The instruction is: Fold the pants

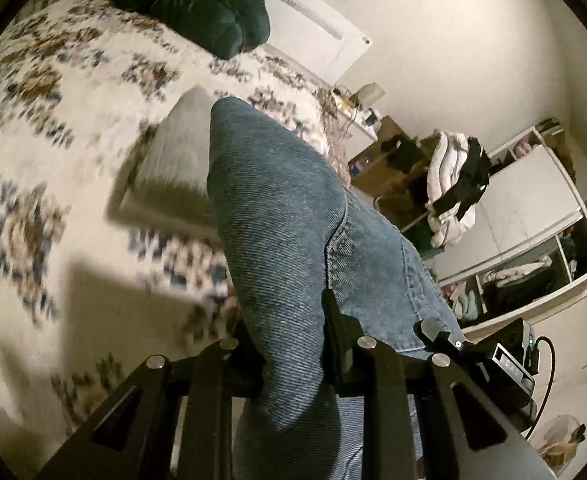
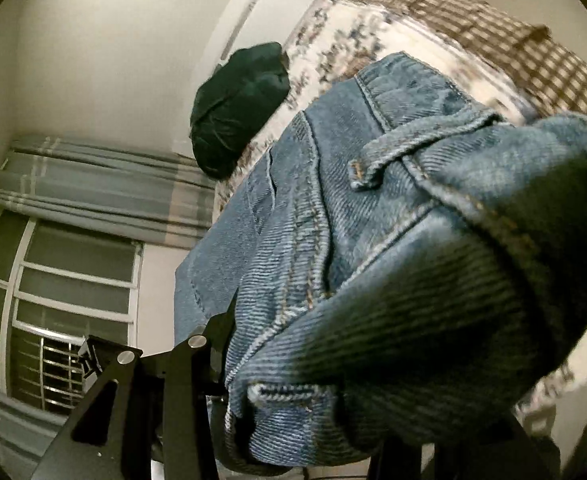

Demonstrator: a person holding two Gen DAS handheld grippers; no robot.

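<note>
The pants are blue denim jeans (image 1: 285, 208), lifted above a bed with a floral cover (image 1: 53, 120). My left gripper (image 1: 293, 344) is shut on a fold of the jeans' leg fabric, which stands up between its black fingers. In the right wrist view the jeans (image 2: 373, 240) fill most of the frame, with waistband, belt loop and seams showing. My right gripper (image 2: 229, 360) is shut on the jeans near the waistband; its right finger is hidden under the denim.
A dark green bundle of cloth (image 1: 197, 0) lies at the far end of the bed, also in the right wrist view (image 2: 233, 108). A grey folded item (image 1: 173, 160) lies on the bed. Shelves with clothes (image 1: 513, 220) stand at the right. A window with curtains (image 2: 73, 240) shows left.
</note>
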